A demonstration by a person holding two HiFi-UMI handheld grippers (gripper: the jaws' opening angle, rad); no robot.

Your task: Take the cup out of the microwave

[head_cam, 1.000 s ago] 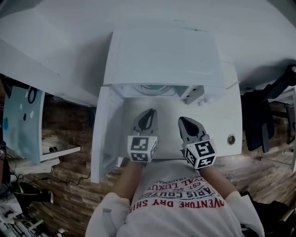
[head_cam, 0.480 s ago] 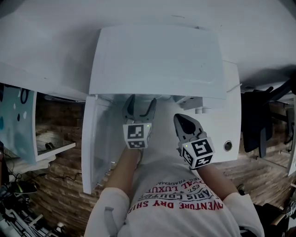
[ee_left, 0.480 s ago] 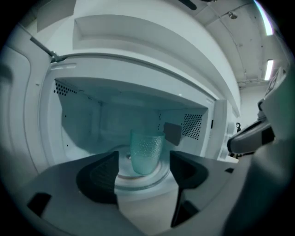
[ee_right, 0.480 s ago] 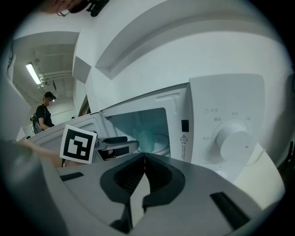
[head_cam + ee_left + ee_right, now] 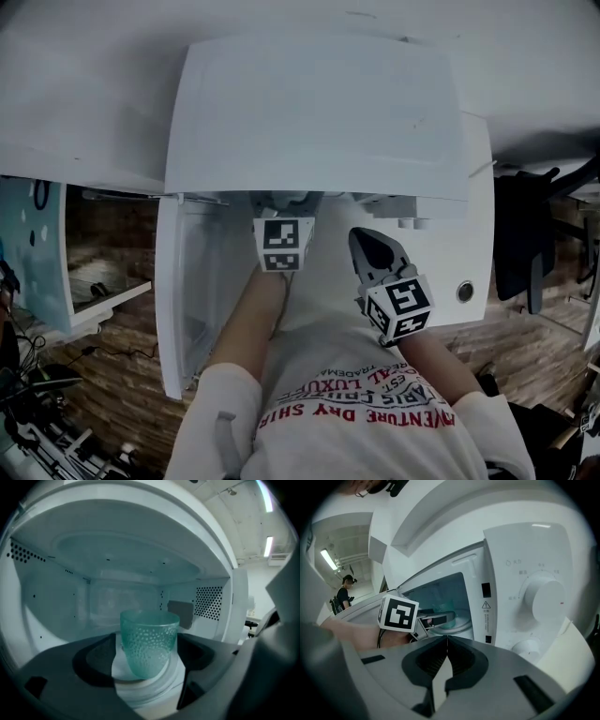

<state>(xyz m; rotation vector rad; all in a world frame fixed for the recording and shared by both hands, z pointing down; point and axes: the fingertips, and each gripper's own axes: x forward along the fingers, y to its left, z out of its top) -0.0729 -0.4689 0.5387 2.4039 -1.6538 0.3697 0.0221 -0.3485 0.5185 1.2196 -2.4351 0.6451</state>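
Microwave [image 5: 319,112] door [image 5: 187,300] is hanging open on the left. The left gripper [image 5: 148,677] is reaching into the cavity with its jaws opening up. The green dotted cup [image 5: 149,641] is standing upright between them at the middle of the round white turntable [image 5: 140,693], and the pads aren't pinching it. The right gripper [image 5: 446,641] is hovering outside by the front edge, near the dial [image 5: 543,597], with its jaws pressed together on nothing.
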